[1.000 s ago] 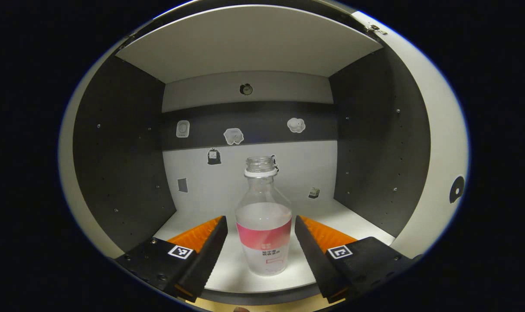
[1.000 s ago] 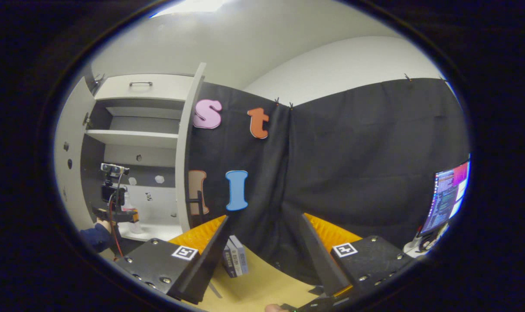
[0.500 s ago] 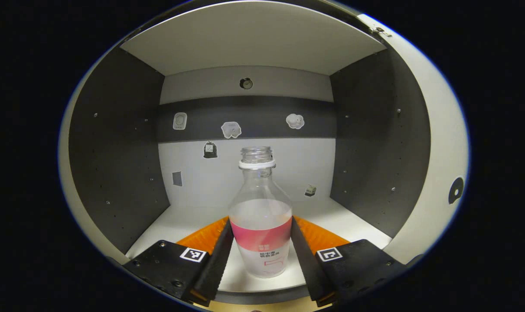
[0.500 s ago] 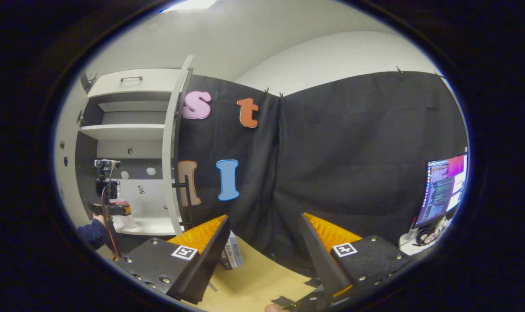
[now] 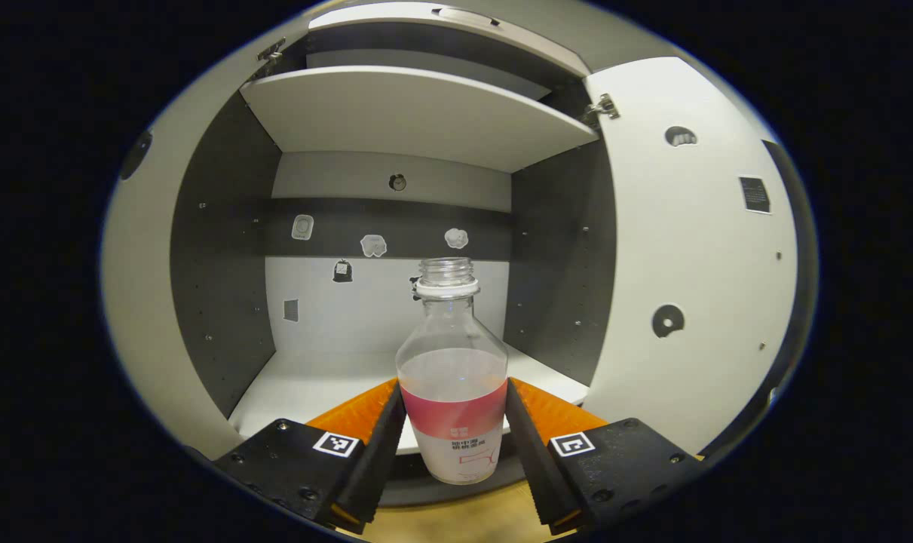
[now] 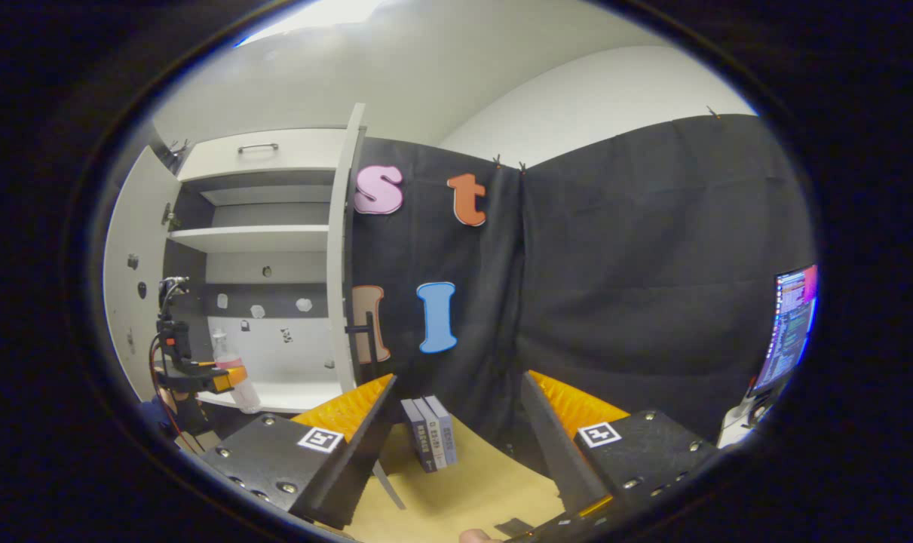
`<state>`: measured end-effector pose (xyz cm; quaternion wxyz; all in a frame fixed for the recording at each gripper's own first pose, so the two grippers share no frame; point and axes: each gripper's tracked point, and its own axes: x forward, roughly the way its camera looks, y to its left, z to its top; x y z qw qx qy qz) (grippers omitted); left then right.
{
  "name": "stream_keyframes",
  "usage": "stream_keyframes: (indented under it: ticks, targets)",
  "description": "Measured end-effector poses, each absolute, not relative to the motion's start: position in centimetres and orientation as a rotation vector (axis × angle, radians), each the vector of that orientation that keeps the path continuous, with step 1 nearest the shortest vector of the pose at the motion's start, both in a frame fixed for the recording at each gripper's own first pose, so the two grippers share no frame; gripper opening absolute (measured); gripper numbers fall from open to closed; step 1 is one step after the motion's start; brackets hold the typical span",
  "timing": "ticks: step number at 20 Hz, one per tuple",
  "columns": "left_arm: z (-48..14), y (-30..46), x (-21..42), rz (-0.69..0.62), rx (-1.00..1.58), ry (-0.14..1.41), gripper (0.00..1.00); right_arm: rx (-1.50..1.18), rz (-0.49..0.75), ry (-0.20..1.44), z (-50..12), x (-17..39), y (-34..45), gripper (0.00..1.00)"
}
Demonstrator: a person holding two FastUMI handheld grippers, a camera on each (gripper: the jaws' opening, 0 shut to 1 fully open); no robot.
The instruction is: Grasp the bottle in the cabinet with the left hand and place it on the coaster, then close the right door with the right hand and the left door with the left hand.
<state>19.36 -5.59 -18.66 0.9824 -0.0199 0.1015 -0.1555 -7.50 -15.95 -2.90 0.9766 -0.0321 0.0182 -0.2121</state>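
A clear bottle [image 5: 453,377] with a pink label, no cap and some liquid inside stands upright between the fingers of my left gripper [image 5: 454,426], which is shut on its label band. The bottle's base hangs just above and in front of the cabinet's bottom shelf [image 5: 313,381]. Both cabinet doors stand open: the left door [image 5: 136,302] and the right door [image 5: 690,264]. In the right gripper view, the left gripper [image 6: 228,377] holds the bottle [image 6: 246,396] at the cabinet's mouth. My right gripper [image 6: 456,422] is open over the wooden table [image 6: 471,490], with nothing between its fingers.
An upper shelf [image 5: 418,113] spans the cabinet above the bottle. The right door's edge [image 6: 339,264] juts out towards the booth. Three books [image 6: 430,434] stand on the table by the black cloth wall. A lit monitor [image 6: 791,324] sits at the far right.
My left gripper closed on the bottle, then lifted it and drew it back to the cabinet's front edge. The right gripper stayed open and only shifted slightly.
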Motion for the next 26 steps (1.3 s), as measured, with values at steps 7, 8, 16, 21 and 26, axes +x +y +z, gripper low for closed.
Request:
stream_keyframes:
  ticks: [7, 8, 16, 21, 26]
  targets:
    - [-23.3, -6.4, 9.4, -0.417, -0.032, 0.3, 0.77, -0.065, -0.341, 0.016, -2.4, -5.6, -14.8, 0.97]
    - [-24.5, -6.4, 8.3, -0.412, -0.033, 0.326, 0.77, -0.068, -0.336, 0.013, -2.3, -5.5, -14.8, 0.97]
    - [-36.3, -8.1, 0.5, -0.397, -0.114, 0.596, 0.78, -0.06, -0.345, 0.022, -3.2, -6.2, -15.0, 0.97]
    - [-42.5, -8.8, -2.7, -0.399, -0.151, 0.742, 0.79, -0.054, -0.383, 0.024, -3.4, -7.2, -16.5, 0.98]
    - [-46.0, -8.8, -4.3, -0.393, -0.126, 0.833, 0.79, -0.046, -0.408, 0.037, -3.7, -7.8, -17.3, 0.98]
